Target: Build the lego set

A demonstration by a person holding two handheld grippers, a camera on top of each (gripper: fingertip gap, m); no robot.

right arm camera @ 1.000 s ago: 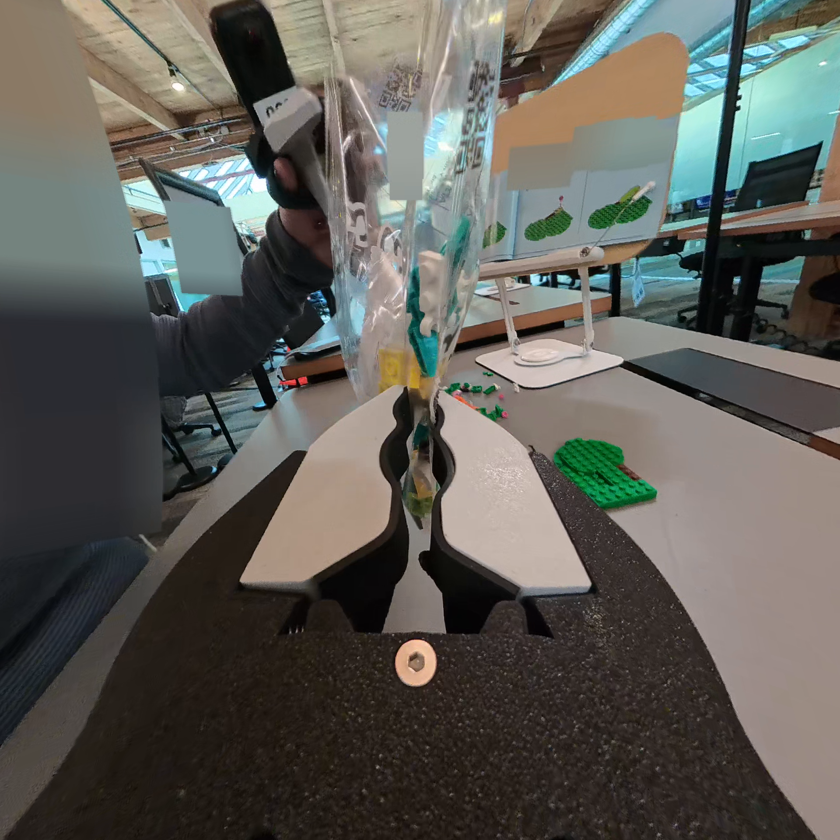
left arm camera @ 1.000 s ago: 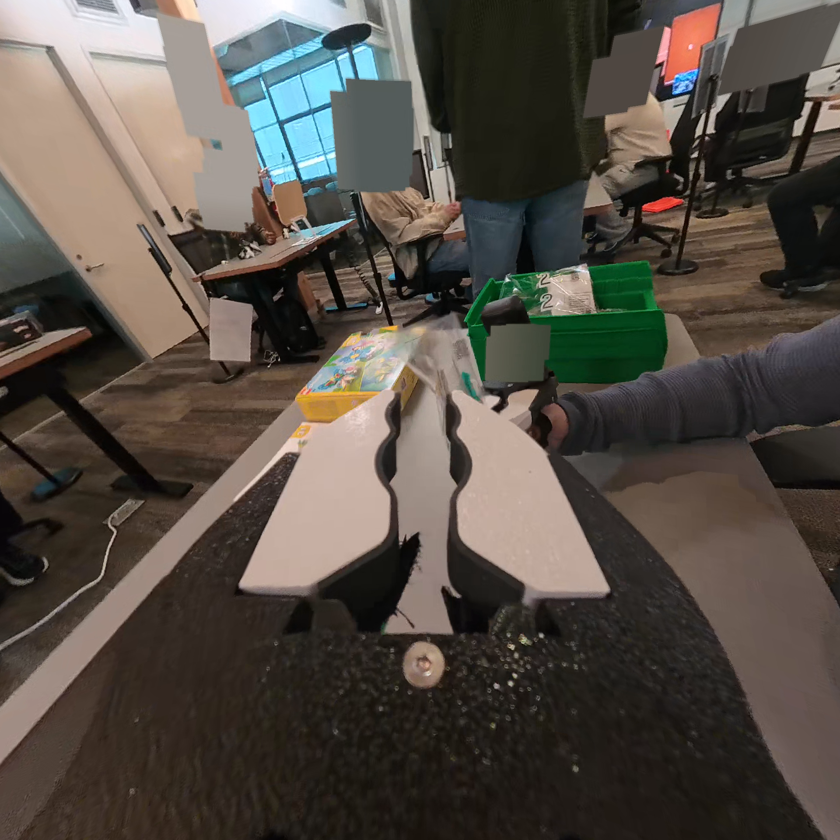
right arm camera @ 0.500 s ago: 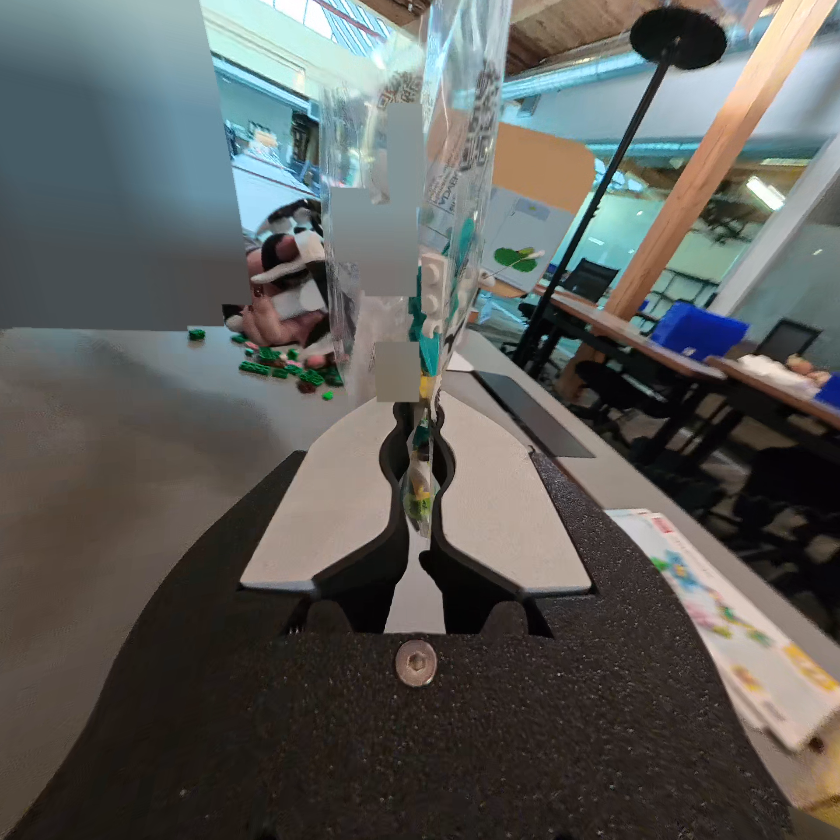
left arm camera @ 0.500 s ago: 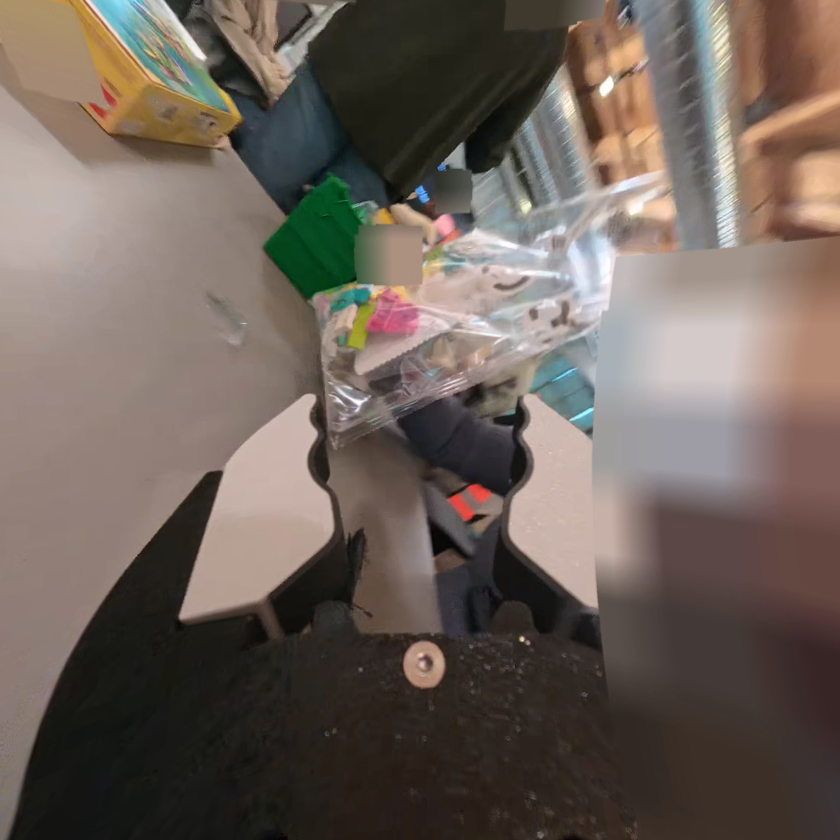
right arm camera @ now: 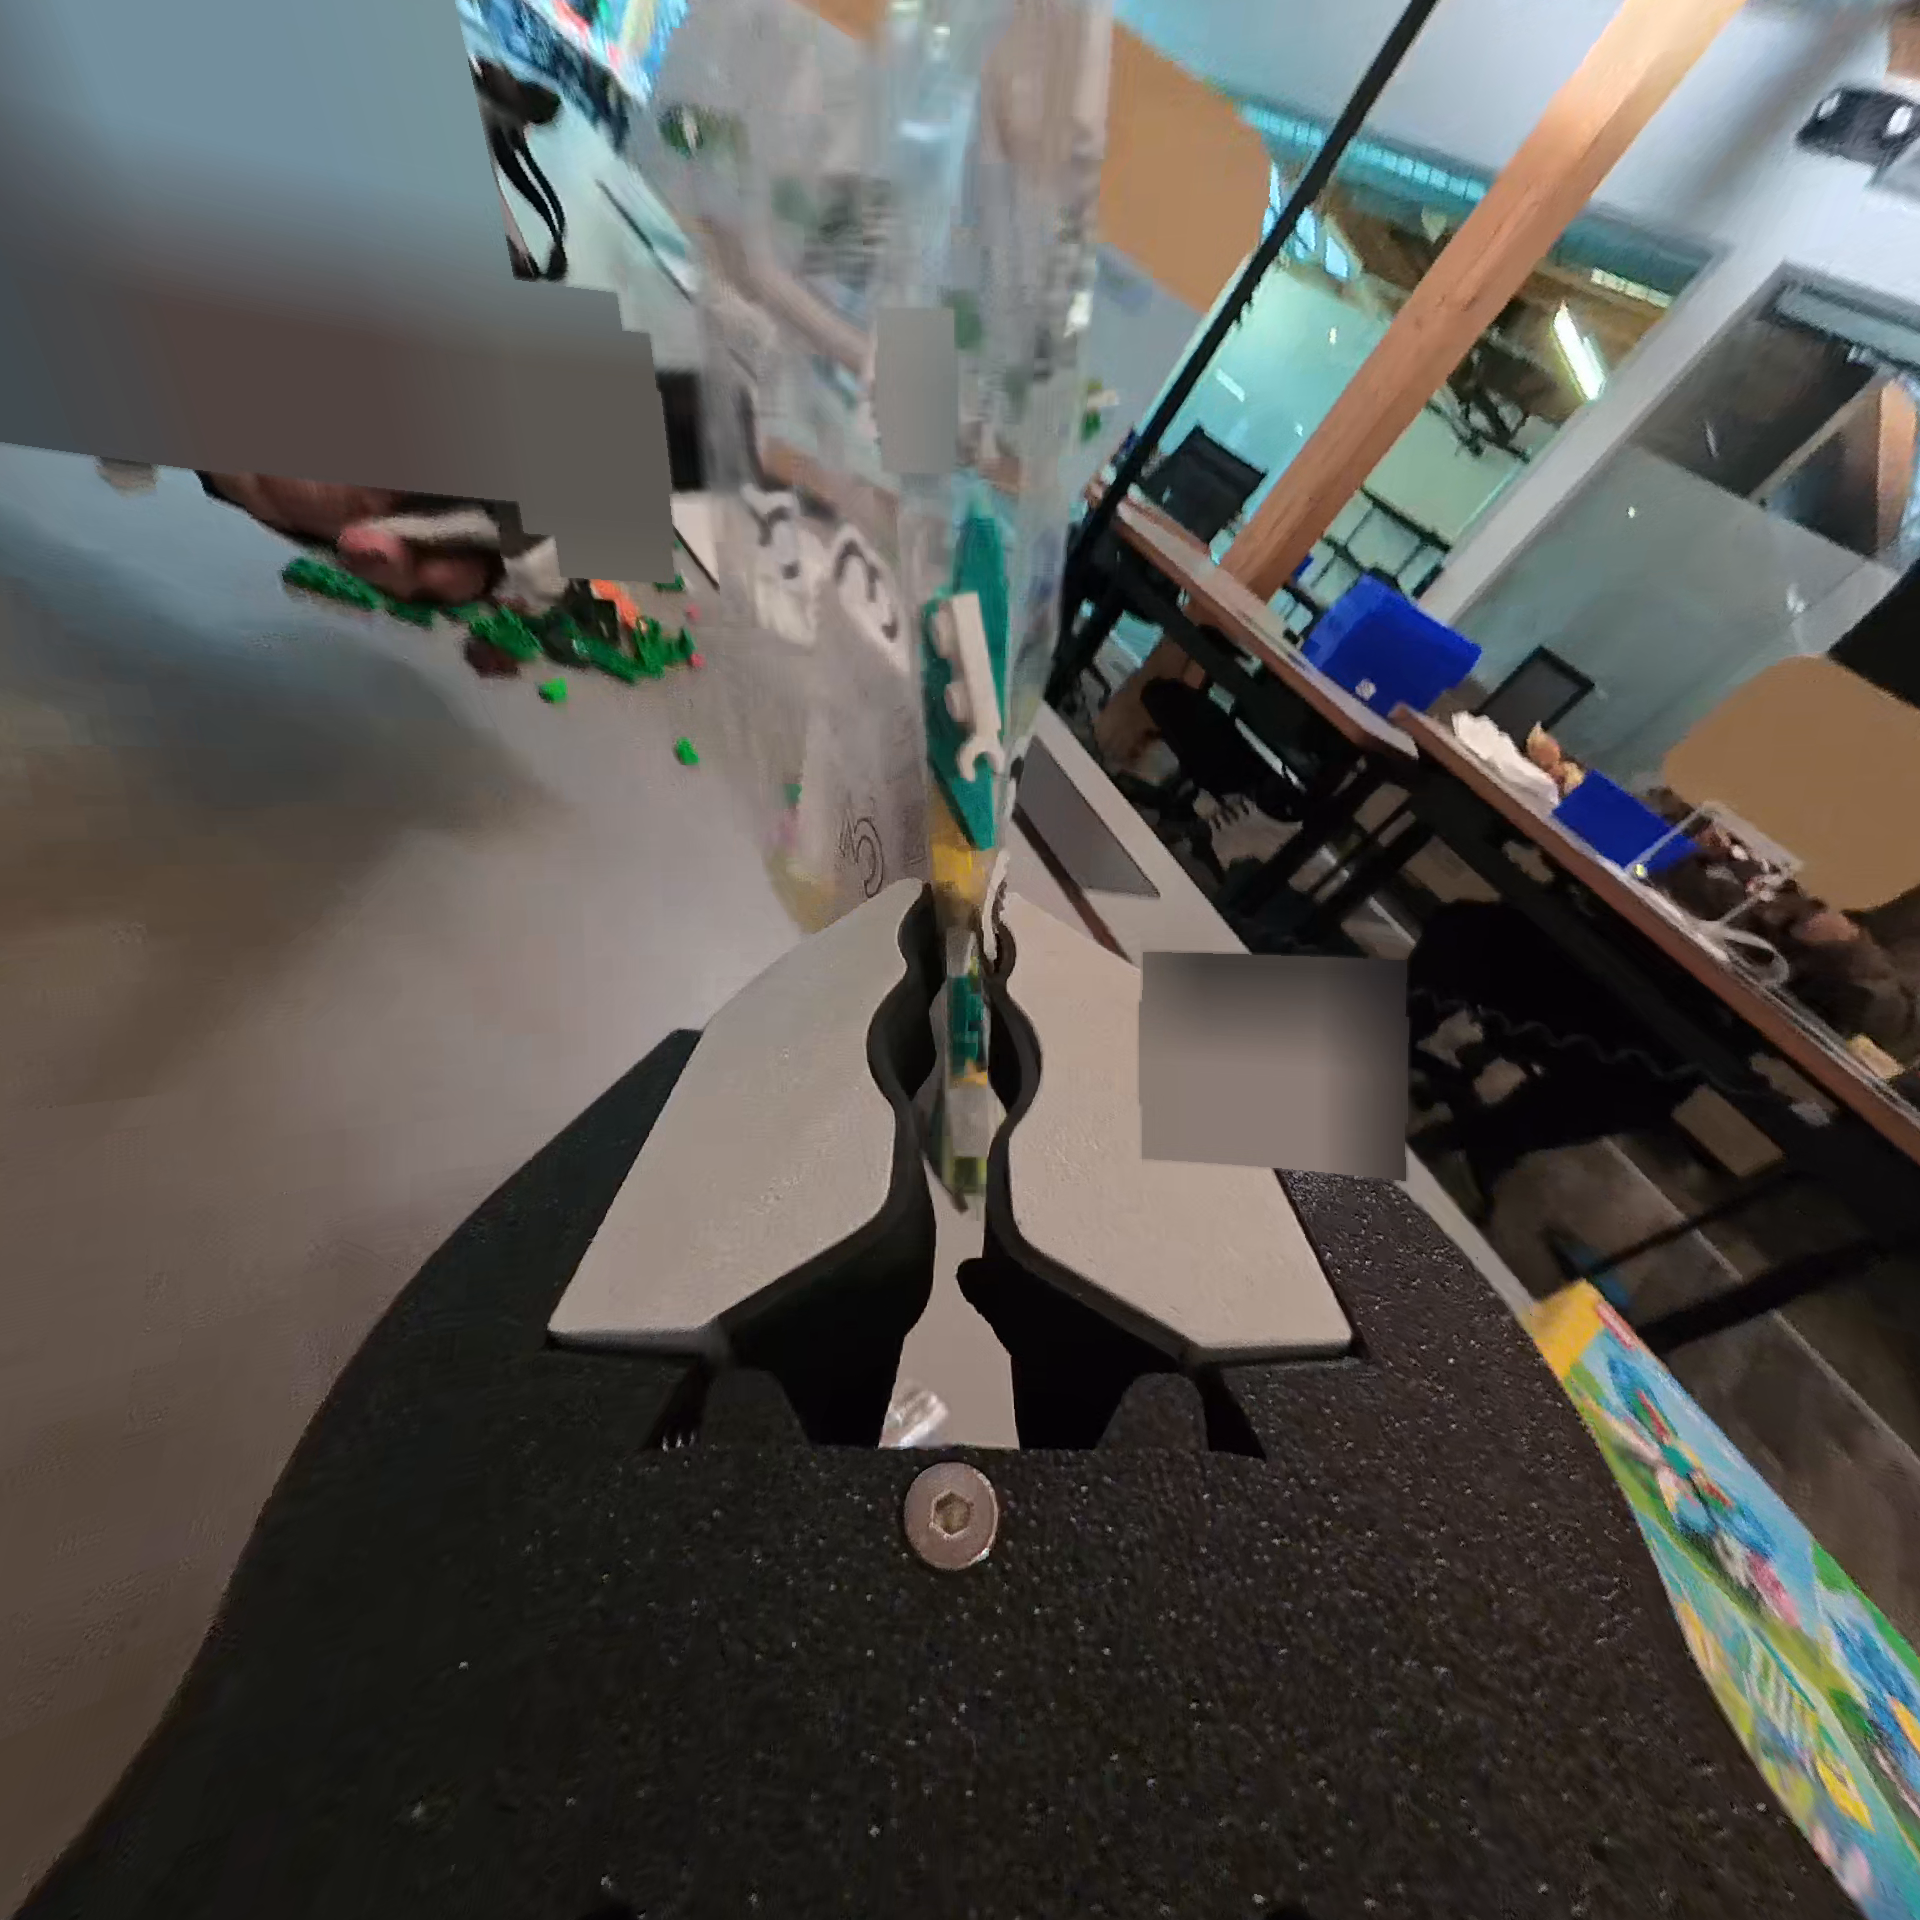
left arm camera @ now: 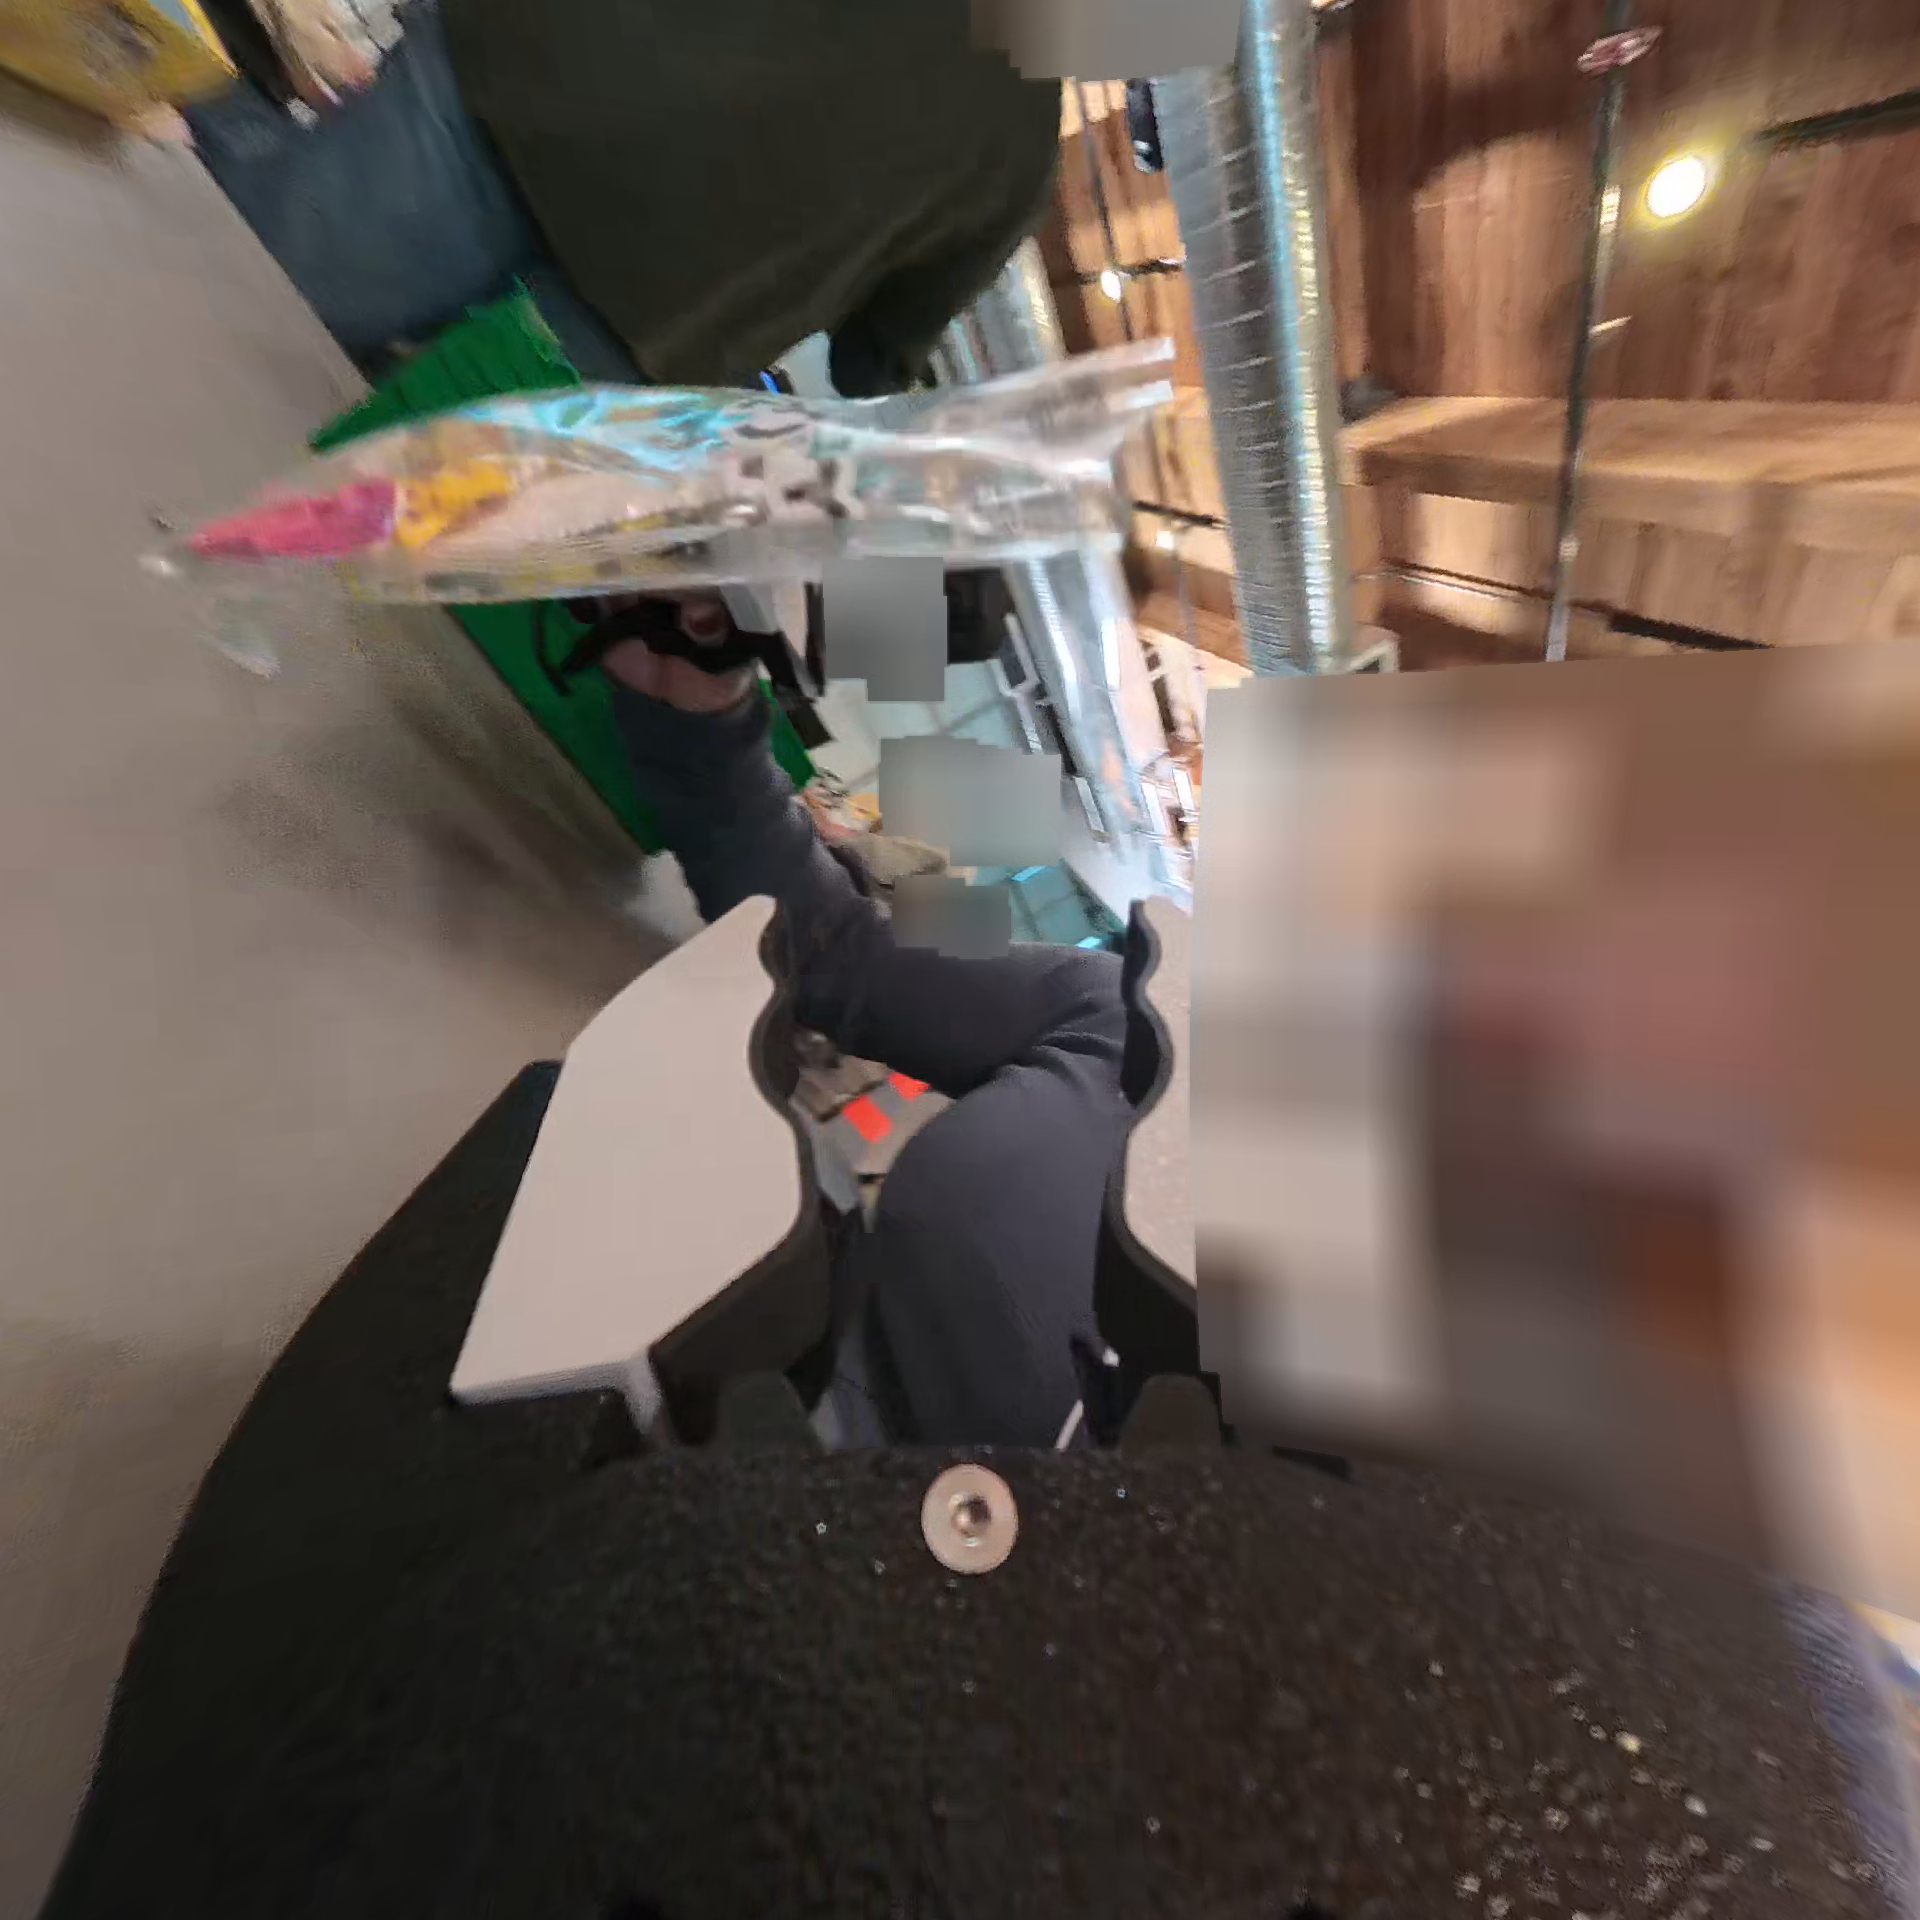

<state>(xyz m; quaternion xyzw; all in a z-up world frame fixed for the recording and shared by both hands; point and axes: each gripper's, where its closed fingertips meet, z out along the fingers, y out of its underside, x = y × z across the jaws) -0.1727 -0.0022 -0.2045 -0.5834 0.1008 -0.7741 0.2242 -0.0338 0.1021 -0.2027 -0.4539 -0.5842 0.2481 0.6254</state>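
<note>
One clear bag (right arm camera: 935, 582), bricks inside, right gripper (right arm camera: 961, 925) pinching.

- bag (right arm camera: 935, 582) is clear glossy plastic, crinkly, catching glare; the bricks inside look like hard shiny plastic
- right gripper (right arm camera: 961, 935) has smooth matt grey finger plates over a rough, grainy black body with a bright metal screw
- table (right arm camera: 312, 987) is smooth matt grey
- beam (right arm camera: 1455, 291) is bare wood
- green bin (left arm camera: 499, 364) looks like plastic
</note>
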